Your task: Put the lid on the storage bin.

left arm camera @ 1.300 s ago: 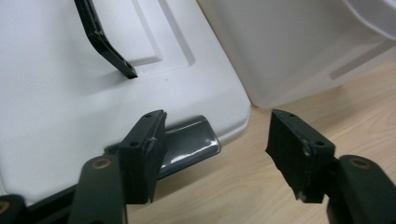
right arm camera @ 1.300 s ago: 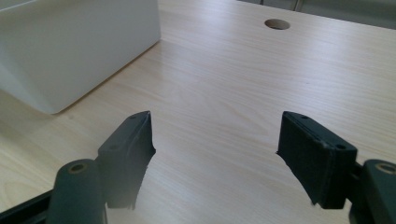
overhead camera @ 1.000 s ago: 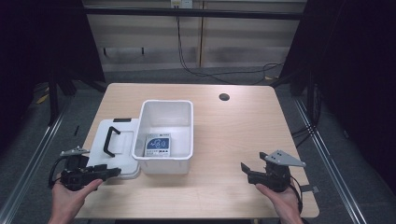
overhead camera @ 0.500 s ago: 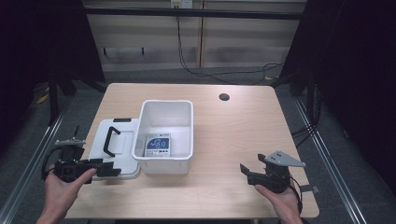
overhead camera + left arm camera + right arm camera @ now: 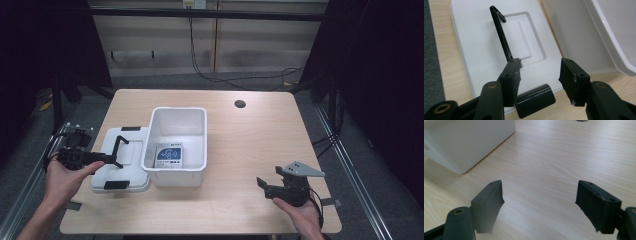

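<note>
On the wooden bench [image 5: 250, 145] we saw a white plastic bin [image 5: 176, 145] holding a blue-printed card [image 5: 169, 153], visible from above. Toward the left edge, the left gripper [image 5: 539, 72] gaped over the flat lid [image 5: 479, 50], beside its thin black handle [image 5: 501, 37]. The right gripper [image 5: 539, 202] gaped over bare woodgrain.

A blue-and-white printed card [image 5: 168, 156] lies on the floor of the white bin [image 5: 198, 111], near its front wall. Its large pale figures and the small print beneath them are too blurred to read.

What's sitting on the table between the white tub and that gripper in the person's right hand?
Nothing: in the high view, bare wooden table separates the white tub from the right gripper.
</note>
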Motion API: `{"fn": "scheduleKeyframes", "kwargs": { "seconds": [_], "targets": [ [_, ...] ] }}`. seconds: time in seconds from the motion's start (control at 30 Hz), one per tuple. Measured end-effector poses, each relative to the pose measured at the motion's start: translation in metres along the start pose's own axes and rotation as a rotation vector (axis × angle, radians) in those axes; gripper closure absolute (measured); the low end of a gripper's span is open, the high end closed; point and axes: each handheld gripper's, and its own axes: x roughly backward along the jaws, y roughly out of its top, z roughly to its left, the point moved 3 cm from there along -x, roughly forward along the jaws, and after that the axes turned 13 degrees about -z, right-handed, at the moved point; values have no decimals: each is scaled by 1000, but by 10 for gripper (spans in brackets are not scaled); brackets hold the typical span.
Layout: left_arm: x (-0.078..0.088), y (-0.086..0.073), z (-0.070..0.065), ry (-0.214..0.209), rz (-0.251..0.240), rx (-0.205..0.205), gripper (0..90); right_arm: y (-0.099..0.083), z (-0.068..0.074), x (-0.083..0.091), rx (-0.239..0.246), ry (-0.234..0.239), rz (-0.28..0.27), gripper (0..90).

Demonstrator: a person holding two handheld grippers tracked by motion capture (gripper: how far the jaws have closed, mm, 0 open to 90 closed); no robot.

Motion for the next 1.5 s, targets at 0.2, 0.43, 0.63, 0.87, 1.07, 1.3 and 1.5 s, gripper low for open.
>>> {"fn": "scheduleKeyframes", "kwargs": {
  "seconds": [0.2,0.43,0.63,0.87,1.07,1.3,1.5],
  "targets": [
    [-3,13,3,9,32,3,517,-1,1,-1,10,2,23,212],
    [-10,23,8,0,67,16,475,-2,1,-3,6,8,33,212],
    [-17,30,16,63,114,9,528,-1,0,-2,-2,11,25,201],
    [-23,38,20,84,145,26,562,-1,0,-2,-7,22,28,183],
    [-32,44,24,66,163,54,550,-2,1,-3,-2,28,38,182],
    [-43,47,29,100,212,83,622,-2,1,-3,-2,27,45,183],
    [-55,49,30,116,250,67,601,-3,2,-4,-5,33,50,183]
  ]
}}
